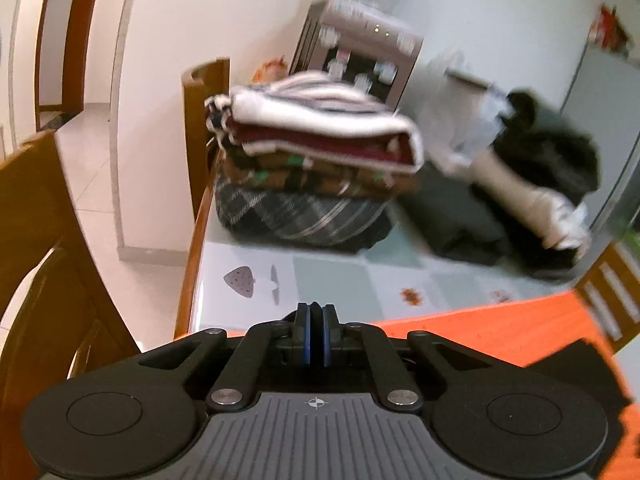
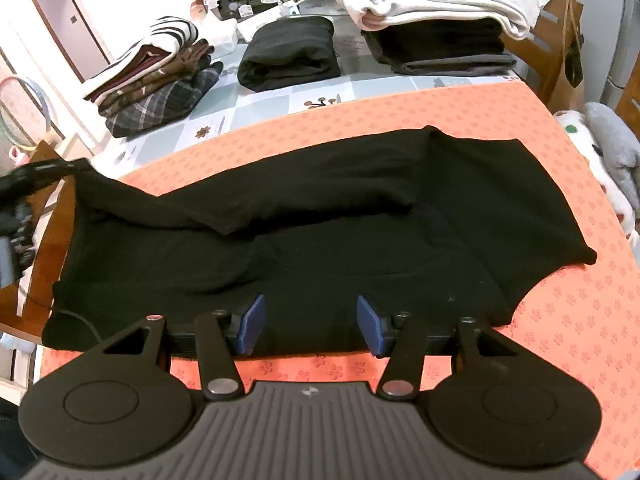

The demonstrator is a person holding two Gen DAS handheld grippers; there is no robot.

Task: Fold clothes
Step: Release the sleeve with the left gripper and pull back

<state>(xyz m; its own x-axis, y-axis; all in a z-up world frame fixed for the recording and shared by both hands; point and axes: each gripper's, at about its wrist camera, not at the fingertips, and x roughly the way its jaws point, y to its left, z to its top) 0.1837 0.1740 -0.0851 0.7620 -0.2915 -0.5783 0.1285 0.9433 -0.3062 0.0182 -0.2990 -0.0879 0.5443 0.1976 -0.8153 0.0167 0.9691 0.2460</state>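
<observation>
A black garment point(image 2: 320, 240) lies spread across the orange mat point(image 2: 560, 320), with a fold running along its middle. My right gripper point(image 2: 312, 324) stands open over the garment's near hem, its blue pads point(image 2: 253, 322) apart, one on each side of a stretch of cloth. My left gripper point(image 1: 316, 320) is shut, pads pressed together with a sliver of dark cloth at their tips. In the right wrist view the left gripper point(image 2: 28, 180) sits at the far left, and the garment's left corner point(image 2: 82, 172) is drawn up to it.
Folded stacks stand at the back of the table: striped and plaid clothes point(image 1: 312, 152), a dark folded piece point(image 2: 288, 52), and a white-topped pile point(image 2: 436, 12). Wooden chairs point(image 1: 48, 260) flank the left table edge. A soft toy point(image 2: 608, 152) lies at right.
</observation>
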